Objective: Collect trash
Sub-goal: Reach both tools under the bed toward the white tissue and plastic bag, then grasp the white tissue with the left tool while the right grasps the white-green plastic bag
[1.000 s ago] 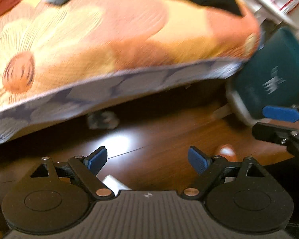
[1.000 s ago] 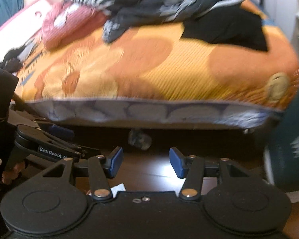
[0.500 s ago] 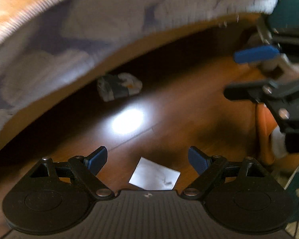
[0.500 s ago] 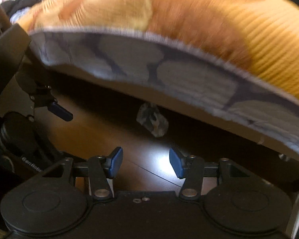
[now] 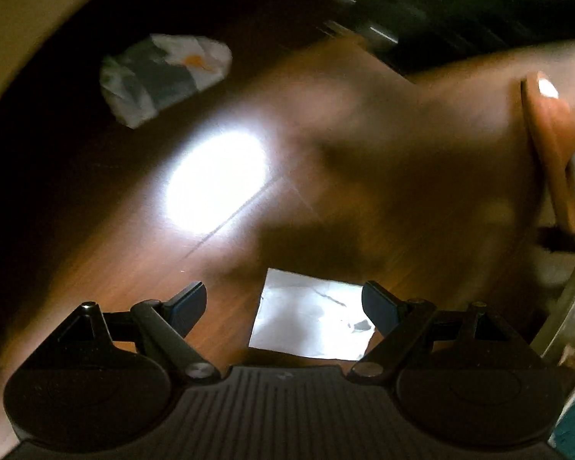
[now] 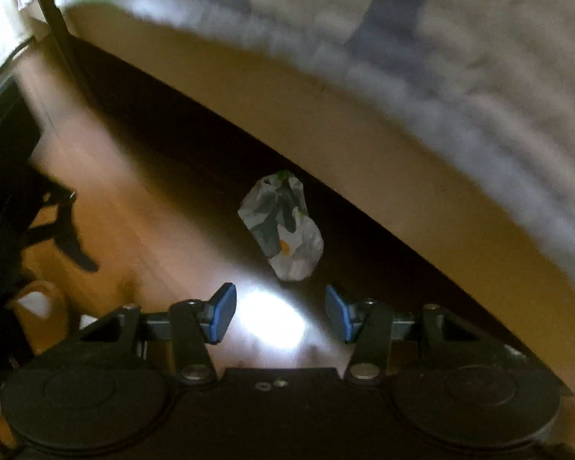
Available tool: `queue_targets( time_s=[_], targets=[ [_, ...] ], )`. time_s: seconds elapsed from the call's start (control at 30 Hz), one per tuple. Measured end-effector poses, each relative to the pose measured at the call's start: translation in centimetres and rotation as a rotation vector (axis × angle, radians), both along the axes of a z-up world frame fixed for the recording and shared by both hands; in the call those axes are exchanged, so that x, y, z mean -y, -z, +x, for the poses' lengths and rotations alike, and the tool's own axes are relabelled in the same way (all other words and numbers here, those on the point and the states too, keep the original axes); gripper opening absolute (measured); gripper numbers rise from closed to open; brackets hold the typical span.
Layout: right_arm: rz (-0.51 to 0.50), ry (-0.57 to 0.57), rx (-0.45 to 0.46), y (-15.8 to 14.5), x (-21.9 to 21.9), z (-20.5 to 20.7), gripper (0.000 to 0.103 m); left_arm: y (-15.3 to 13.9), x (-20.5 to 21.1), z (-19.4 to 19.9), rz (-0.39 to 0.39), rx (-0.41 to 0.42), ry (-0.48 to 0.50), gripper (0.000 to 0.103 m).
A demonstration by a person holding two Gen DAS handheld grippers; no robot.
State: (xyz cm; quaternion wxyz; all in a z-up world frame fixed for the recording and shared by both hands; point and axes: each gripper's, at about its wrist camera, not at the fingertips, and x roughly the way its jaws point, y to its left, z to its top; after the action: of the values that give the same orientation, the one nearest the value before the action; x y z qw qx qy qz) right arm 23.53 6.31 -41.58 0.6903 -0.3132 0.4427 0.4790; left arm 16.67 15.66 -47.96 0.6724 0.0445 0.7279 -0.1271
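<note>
on the left, the left gripper (image 5: 283, 301) points down at the wooden floor (image 5: 383, 145), its jaws spread wide with nothing gripped. a flat square of white paper (image 5: 312, 316) lies on the floor right between them, nearer the right-hand pad than the left, its edges turned a little askew to the line between the pads. farther ahead and to the left in that view, near the dark gap under the bed, sits a crumpled wrapper (image 5: 165, 76), well apart from this gripper.

to the right, the right gripper (image 6: 280, 314) tilts toward the same wrapper (image 6: 281, 226), which lies just ahead of its fingertips, close to the bed frame (image 6: 364, 145) (the hanging bedspread (image 6: 402, 38) is blurred). its long axis runs roughly away from the gripper, leaning slightly right, so the pads would meet it across its narrow width. these jaws are also parted with nothing between them, and the gap looks wider than the wrapper.

as i judge it, the paper is the left hand's to take and the wrapper the right's; each is the nearer. the flat paper looks harder to pinch off the floor.
</note>
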Motion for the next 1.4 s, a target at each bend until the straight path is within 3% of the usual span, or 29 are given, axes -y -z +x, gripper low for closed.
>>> queue_targets(
  time_s=[0.43,0.67,0.83,0.93,1.13,1.23,1.3,1.33,1.4],
  targets=[
    [0.006,-0.025,0.025,5.4,-4.0,1.5,0.052,8.1,1.2,-3.7,-0.008,-0.101,0.136,0.088],
    [0.000,-0.025,0.036,6.8,-5.0,2.4,0.052,9.6,2.1,-4.3,0.028,-0.108,0.153,0.088],
    [-0.006,-0.054,0.053,7.4,-5.7,2.2,0.051,9.8,3.5,-5.1,0.079,-0.066,0.181,0.087],
    [-0.014,-0.076,0.075,7.7,-6.6,1.9,0.051,10.2,4.5,-5.6,0.136,-0.040,0.219,0.080],
    [-0.033,-0.111,0.108,8.3,-7.1,1.3,0.048,9.9,6.1,-6.2,0.129,0.005,0.259,0.061],
    [-0.074,-0.118,0.144,8.9,-7.3,1.1,0.046,9.5,6.5,-6.2,0.114,0.026,0.264,0.039],
    [-0.090,-0.122,0.154,9.1,-7.4,1.0,0.035,9.5,6.9,-6.1,0.095,0.027,0.256,0.016],
    [-0.102,-0.127,0.159,9.3,-7.5,1.0,0.011,9.3,7.1,-5.5,0.088,0.022,0.246,0.014],
    [-0.118,-0.128,0.171,9.5,-7.4,0.9,0.010,9.3,7.3,-5.1,0.089,0.027,0.236,0.012]
  ],
)
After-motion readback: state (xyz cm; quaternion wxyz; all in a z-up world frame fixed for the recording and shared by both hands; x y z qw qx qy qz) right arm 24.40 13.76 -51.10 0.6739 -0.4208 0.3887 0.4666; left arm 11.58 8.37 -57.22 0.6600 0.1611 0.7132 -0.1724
